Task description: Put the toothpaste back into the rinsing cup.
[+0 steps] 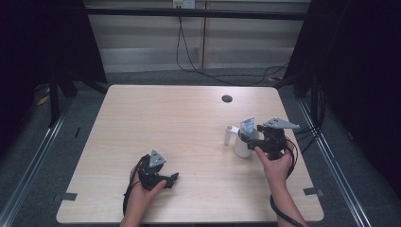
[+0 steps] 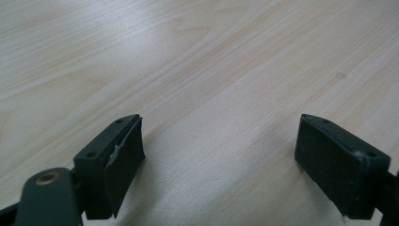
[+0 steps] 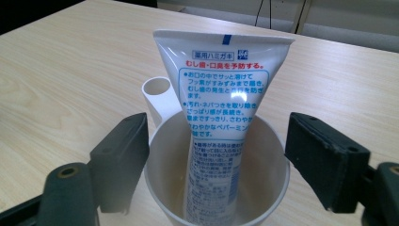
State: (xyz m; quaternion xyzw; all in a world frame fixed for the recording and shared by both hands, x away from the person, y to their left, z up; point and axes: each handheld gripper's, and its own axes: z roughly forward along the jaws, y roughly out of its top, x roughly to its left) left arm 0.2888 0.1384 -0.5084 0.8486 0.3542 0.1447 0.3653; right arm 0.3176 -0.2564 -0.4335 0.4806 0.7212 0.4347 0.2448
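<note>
toothpaste tube (image 3: 221, 117) standing crimp-up in white cup (image 3: 263, 188), near table's (image 1: 142, 118) right edge | my right gripper (image 3: 216, 162) wide open, jaws flanking the cup, gripping nothing | left gripper (image 2: 219, 160) open, empty, near front edge | risk: I clip the rim withdrawing, tipping cup

Table (image 1: 189, 123) evenly lit, surroundings dark (near jaws slightly soft).
</note>
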